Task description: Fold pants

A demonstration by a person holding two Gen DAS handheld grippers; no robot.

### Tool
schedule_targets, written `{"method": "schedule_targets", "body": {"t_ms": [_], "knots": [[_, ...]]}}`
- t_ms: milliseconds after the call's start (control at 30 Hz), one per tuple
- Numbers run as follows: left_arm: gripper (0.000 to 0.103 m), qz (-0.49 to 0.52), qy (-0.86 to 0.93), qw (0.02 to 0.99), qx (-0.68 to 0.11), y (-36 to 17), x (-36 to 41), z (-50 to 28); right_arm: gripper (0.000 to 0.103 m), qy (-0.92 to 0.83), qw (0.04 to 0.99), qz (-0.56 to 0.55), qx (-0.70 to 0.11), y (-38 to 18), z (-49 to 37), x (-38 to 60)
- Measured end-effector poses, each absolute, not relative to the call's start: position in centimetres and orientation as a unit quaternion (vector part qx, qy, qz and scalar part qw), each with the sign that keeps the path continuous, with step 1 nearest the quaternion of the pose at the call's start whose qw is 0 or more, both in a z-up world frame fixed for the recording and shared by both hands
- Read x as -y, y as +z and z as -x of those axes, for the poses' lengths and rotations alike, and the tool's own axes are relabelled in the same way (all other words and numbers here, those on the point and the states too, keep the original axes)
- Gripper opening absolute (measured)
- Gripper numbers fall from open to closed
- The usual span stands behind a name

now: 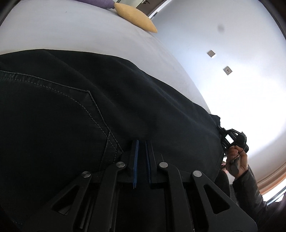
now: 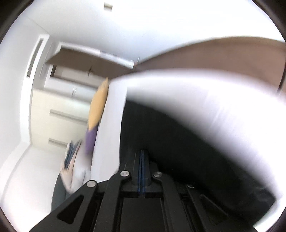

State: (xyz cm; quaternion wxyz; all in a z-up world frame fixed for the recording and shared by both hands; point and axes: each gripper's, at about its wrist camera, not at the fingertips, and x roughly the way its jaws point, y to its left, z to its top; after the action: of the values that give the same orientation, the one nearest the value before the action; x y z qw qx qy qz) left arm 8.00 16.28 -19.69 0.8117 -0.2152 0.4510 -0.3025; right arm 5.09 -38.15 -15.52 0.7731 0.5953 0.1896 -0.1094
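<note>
Black pants (image 1: pixel 89 107) with a stitched back pocket lie spread on a pale bed (image 1: pixel 71 30) in the left wrist view. My left gripper (image 1: pixel 142 142) is closed on the near edge of the pants, its blue pads a narrow gap apart around the cloth. My right gripper (image 1: pixel 230 141) shows in the left wrist view at the right end of the pants, held by a hand. In the blurred right wrist view, my right gripper (image 2: pixel 142 153) has its pads pressed together at the edge of the dark pants (image 2: pixel 178 142).
A yellow cushion (image 1: pixel 135 17) and a purple one (image 1: pixel 100 2) lie at the far end of the bed. White wall with two plates (image 1: pixel 211 53) is on the right. The right wrist view shows white cabinets (image 2: pixel 59 110) and a bag (image 2: pixel 69 160) beside the bed.
</note>
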Motion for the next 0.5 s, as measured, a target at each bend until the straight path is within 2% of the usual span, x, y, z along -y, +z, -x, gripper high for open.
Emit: {"method": "schedule_targets", "body": {"t_ms": [100, 200, 300, 400, 500], "knots": [[0.009, 0.226, -0.280, 0.809, -0.466, -18.7, -16.3, -7.9, 0.005, -0.184, 0.760, -0.598, -0.176, -14.2, -2.6, 40.1], [0.010, 0.225, -0.306, 0.810, -0.448, -16.5, -14.3, -8.1, 0.005, -0.141, 0.782, -0.583, -0.167, -12.2, -0.6, 39.1], [0.010, 0.202, -0.360, 0.804, -0.427, -14.1, -10.4, -8.7, 0.005, -0.033, 0.798, -0.574, -0.179, -10.6, -2.3, 33.6], [0.010, 0.203, -0.397, 0.773, -0.451, -15.5, -6.5, -10.8, 0.005, 0.086, 0.777, -0.573, -0.246, -11.3, -7.3, 25.6], [0.009, 0.232, -0.354, 0.745, -0.515, -20.3, -5.8, -13.6, 0.005, 0.140, 0.747, -0.562, -0.326, -14.3, -11.3, 19.0]]}}
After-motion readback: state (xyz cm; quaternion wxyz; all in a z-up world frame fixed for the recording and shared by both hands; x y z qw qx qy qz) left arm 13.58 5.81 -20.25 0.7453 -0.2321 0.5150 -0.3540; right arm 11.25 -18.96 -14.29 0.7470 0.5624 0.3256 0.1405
